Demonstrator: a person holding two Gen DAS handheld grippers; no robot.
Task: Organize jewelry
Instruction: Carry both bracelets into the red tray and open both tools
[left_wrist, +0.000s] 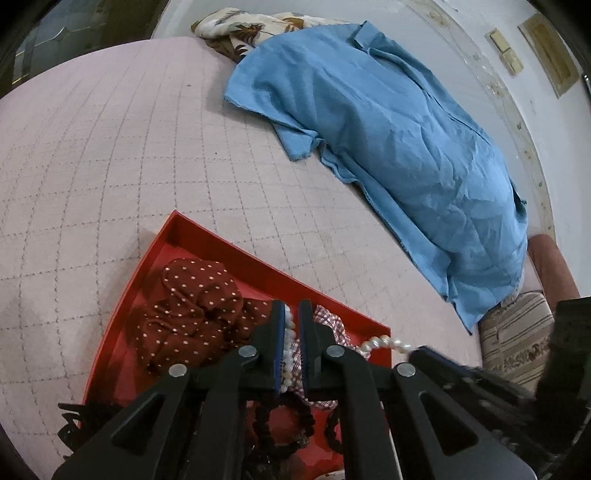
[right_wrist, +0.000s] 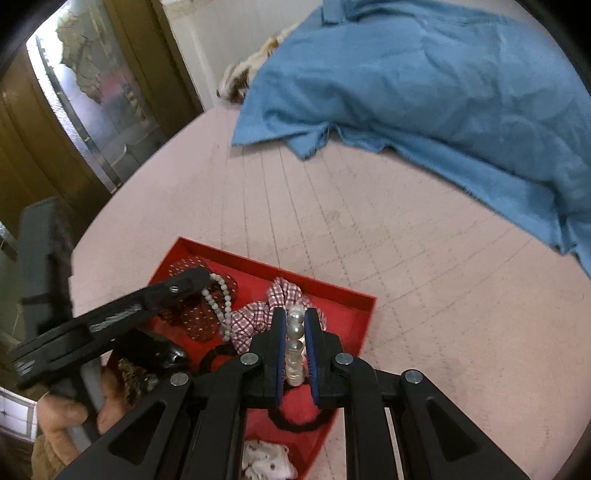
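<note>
Pearl necklace (right_wrist: 295, 339) hangs above the red tray (right_wrist: 354, 317), both ends clamped: left gripper (left_wrist: 291, 321) and right gripper (right_wrist: 295, 332) nearly closed on beads. Light, limp, slippery; you grip the strand between beads.

A red tray (left_wrist: 207, 236) holds a dark red white-dotted scrunchie (left_wrist: 192, 295) and a red-and-white checked scrunchie (right_wrist: 258, 314) at its 3 o'clock, on a pale pink grid-stitched bedspread (left_wrist: 110, 147) under a plain blue shirt (left_wrist: 388, 140).

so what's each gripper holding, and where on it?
Both are shut on the pearl necklace: the left gripper pinches one stretch, the right gripper another, above the red tray.
</note>
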